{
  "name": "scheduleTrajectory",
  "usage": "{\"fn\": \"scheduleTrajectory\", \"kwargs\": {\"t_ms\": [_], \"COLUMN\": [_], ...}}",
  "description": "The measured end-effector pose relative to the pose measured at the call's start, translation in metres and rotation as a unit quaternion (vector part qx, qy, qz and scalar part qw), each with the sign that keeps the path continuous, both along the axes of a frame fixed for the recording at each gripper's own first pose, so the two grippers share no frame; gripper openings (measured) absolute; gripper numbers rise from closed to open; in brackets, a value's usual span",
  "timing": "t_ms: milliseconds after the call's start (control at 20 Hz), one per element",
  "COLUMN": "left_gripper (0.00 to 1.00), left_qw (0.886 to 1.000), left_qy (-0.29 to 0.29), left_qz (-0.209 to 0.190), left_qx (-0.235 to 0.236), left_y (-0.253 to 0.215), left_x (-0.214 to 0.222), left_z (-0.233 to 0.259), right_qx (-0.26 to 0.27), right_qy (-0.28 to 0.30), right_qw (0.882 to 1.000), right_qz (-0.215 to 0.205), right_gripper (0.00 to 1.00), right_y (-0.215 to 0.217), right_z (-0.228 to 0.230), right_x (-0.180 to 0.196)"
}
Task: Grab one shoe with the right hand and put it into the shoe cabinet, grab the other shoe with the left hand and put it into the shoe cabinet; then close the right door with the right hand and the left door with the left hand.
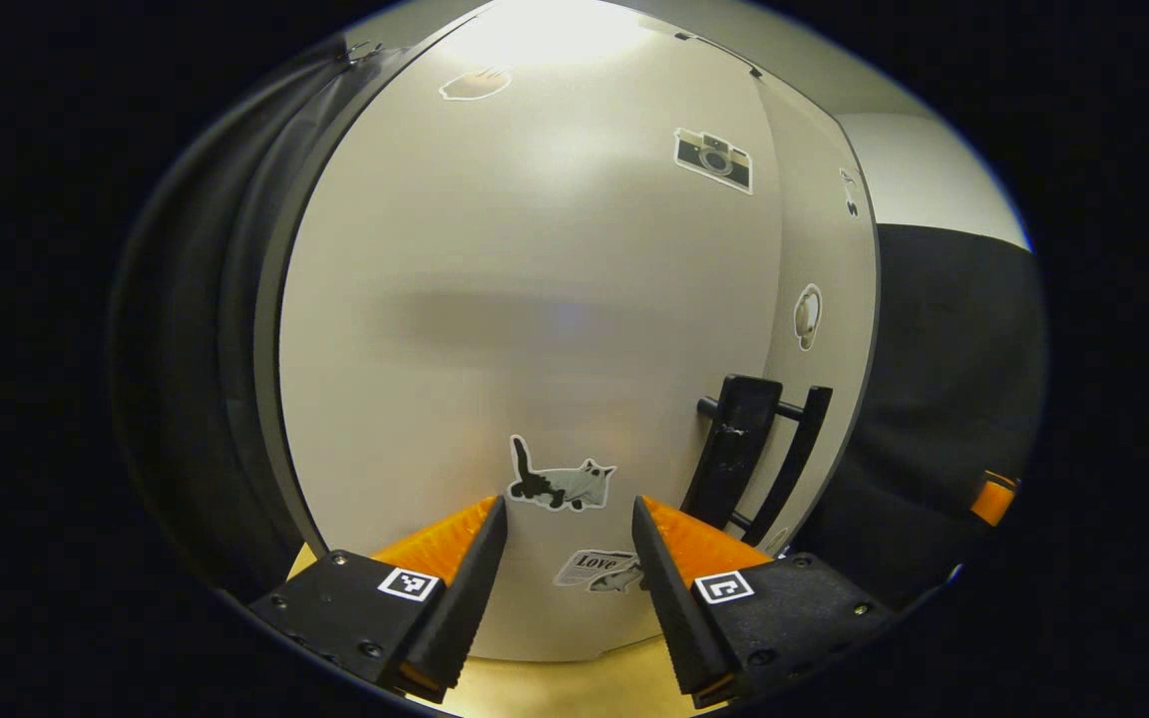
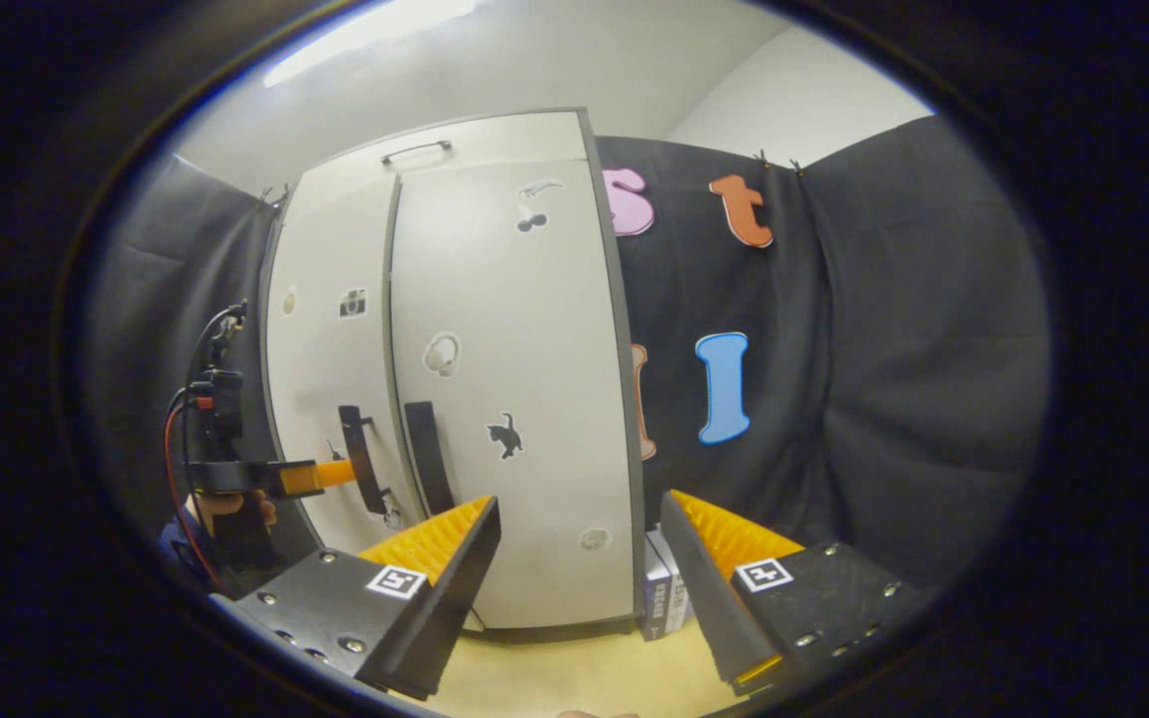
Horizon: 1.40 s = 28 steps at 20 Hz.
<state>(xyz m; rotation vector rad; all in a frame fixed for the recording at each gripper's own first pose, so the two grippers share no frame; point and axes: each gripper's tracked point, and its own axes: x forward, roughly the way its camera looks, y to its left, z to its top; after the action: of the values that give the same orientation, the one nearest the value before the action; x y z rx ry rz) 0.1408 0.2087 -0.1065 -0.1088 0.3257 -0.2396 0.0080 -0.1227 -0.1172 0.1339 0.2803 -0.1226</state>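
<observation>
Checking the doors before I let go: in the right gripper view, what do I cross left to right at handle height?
Left hand-held gripper → left door handle → right door handle → cat sticker → black cloth wall.

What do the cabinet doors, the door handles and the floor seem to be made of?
Doors: probably laminated board, smooth off-white semi-gloss; in the left gripper view the left door shows a soft glare and carries flat stickers.
Handles: black, matte, rigid bars; plastic or painted metal, cannot tell which.
Floor: pale yellow, smooth, perhaps wood-look board or vinyl; too little shows to be sure.
</observation>
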Motion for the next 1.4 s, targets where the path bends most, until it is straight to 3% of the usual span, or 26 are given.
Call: {"fn": "scheduleTrajectory", "kwargs": {"t_ms": [350, 400, 550, 600, 650, 700, 1000, 1100, 1150, 1250, 1300, 1350, 1400], "left_gripper": [0.78, 0.78, 0.77, 0.77, 0.77, 0.76, 0.75, 0.79, 0.79, 0.79, 0.73, 0.78, 0.78], "left_qw": [1.0, 1.0, 1.0, 1.0, 1.0, 1.0, 1.0, 1.0, 0.999, 0.999, 0.998, 0.997, 0.997], "left_qy": [-0.005, -0.006, -0.008, -0.009, -0.011, -0.01, 0.002, -0.007, -0.012, -0.031, -0.044, -0.057, -0.07], "left_qz": [0.002, 0.002, 0.009, 0.01, 0.012, 0.012, 0.021, 0.026, 0.027, 0.029, 0.028, 0.027, 0.026], "left_qx": [0.013, 0.014, 0.009, 0.006, 0.007, 0.009, 0.007, 0.011, 0.018, 0.033, 0.035, 0.035, 0.035], "left_y": [-0.006, -0.006, -0.004, -0.004, -0.003, -0.002, 0.002, 0.006, 0.008, 0.011, 0.011, 0.01, 0.009], "left_x": [-0.003, -0.003, -0.001, -0.001, 0.0, 0.0, -0.015, -0.028, -0.036, -0.056, -0.067, -0.079, -0.092], "left_z": [-0.002, -0.003, -0.003, -0.003, -0.003, -0.005, -0.006, 0.007, 0.015, 0.043, 0.061, 0.08, 0.1], "right_qx": [0.021, 0.022, 0.019, 0.021, 0.022, 0.023, 0.017, 0.015, 0.016, 0.021, 0.022, 0.022, 0.021], "right_qy": [0.027, 0.029, 0.032, 0.032, 0.033, 0.034, 0.025, 0.022, 0.02, 0.009, 0.003, -0.004, -0.013], "right_qw": [0.999, 0.999, 0.999, 0.999, 0.999, 0.999, 0.999, 0.999, 0.999, 0.999, 0.999, 0.998, 0.998], "right_qz": [0.034, 0.036, 0.034, 0.032, 0.031, 0.029, 0.033, 0.037, 0.039, 0.044, 0.048, 0.054, 0.058], "right_gripper": [0.93, 0.97, 0.97, 0.93, 0.97, 0.93, 0.97, 0.92, 0.97, 0.97, 0.96, 0.92, 0.96], "right_y": [0.034, 0.036, 0.033, 0.032, 0.03, 0.028, 0.024, 0.024, 0.025, 0.026, 0.026, 0.028, 0.03], "right_z": [-0.027, -0.029, -0.03, -0.031, -0.031, -0.031, -0.019, -0.016, -0.012, 0.0, 0.007, 0.015, 0.023], "right_x": [0.012, 0.012, 0.006, 0.005, 0.003, 0.002, -0.008, -0.013, -0.015, -0.017, -0.016, -0.016, -0.015]}}
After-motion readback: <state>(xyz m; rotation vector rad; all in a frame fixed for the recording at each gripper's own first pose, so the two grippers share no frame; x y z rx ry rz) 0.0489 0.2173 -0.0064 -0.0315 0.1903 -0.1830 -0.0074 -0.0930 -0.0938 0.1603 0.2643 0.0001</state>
